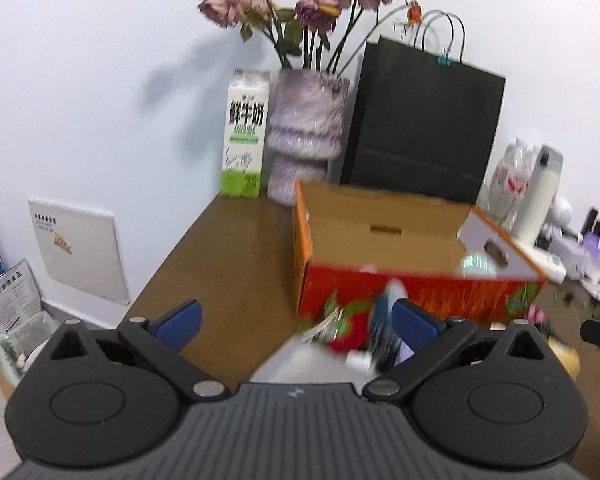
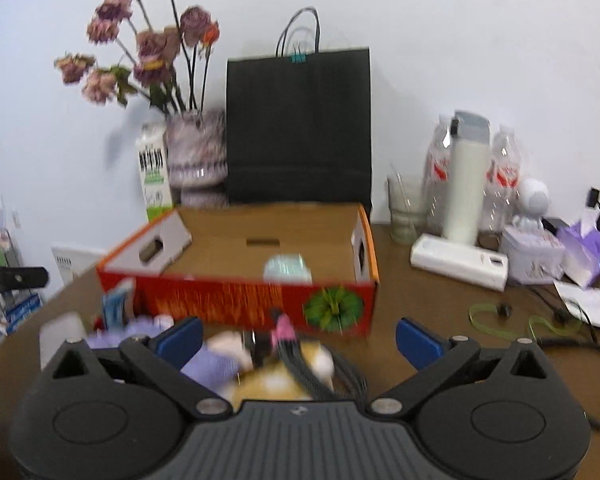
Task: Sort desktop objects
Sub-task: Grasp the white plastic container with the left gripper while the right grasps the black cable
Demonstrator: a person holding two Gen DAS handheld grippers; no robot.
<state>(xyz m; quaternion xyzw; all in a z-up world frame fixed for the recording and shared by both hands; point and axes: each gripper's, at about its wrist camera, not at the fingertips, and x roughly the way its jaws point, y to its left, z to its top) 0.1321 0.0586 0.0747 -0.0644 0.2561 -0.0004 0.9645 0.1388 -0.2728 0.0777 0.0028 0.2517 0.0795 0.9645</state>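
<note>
inside red box [image 2: 236,304] pale round thing [image 2: 286,266]; both tongs [image 1: 296,320] [image 2: 298,336] wide apart, gripping nothing.

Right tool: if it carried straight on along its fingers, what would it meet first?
Probably the blurred small clutter just ahead, a yellowish soft item with a black braided cable across it; behind that stands the red cardboard box. The right tool is open; blur leaves depth unclear.

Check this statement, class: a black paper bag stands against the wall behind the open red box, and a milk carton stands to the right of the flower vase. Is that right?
One detail is wrong. The milk carton stands to the left of the flower vase, not the right, as both wrist views show. The black paper bag does stand against the wall behind the open red box.
</note>
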